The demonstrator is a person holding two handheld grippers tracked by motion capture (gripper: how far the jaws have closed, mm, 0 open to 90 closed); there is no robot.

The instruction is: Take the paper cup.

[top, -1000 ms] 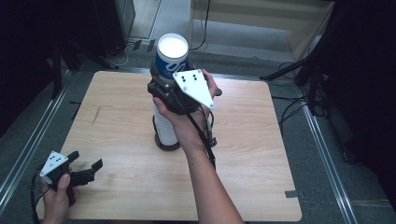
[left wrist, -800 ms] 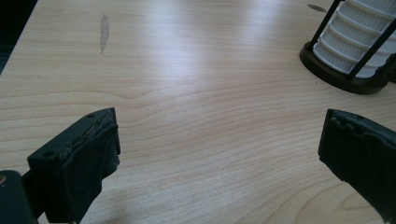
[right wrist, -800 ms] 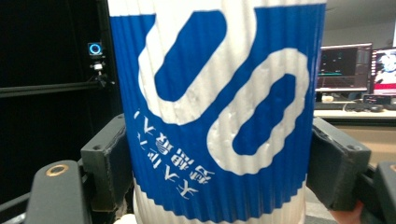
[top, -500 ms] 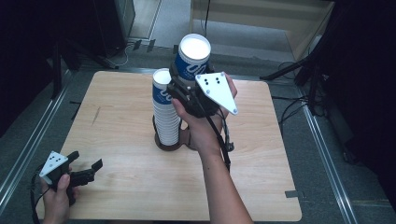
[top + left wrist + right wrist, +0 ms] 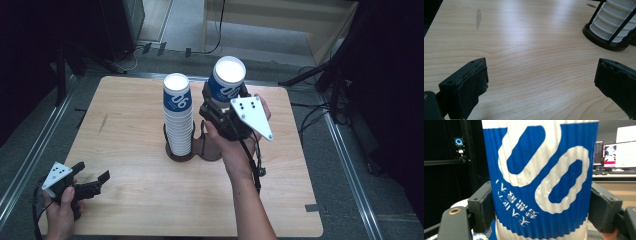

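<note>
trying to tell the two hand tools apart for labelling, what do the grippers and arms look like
Both match: the left gripper and right gripper have black bodies, each topped by a pale grey three-cornered plate with small dark dots. The jaws are blocky and black with worn dark pads. A thin black cable trails from the right one along the forearm. Both forearms are bare, no sleeves.

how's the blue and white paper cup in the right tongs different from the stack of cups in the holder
The single blue and white ribbed paper cup is clamped in the right tongs, lifted above the table; the stack of cups stands in the dark wire holder. The stack is taller. Both are upside down, with the same print.
</note>
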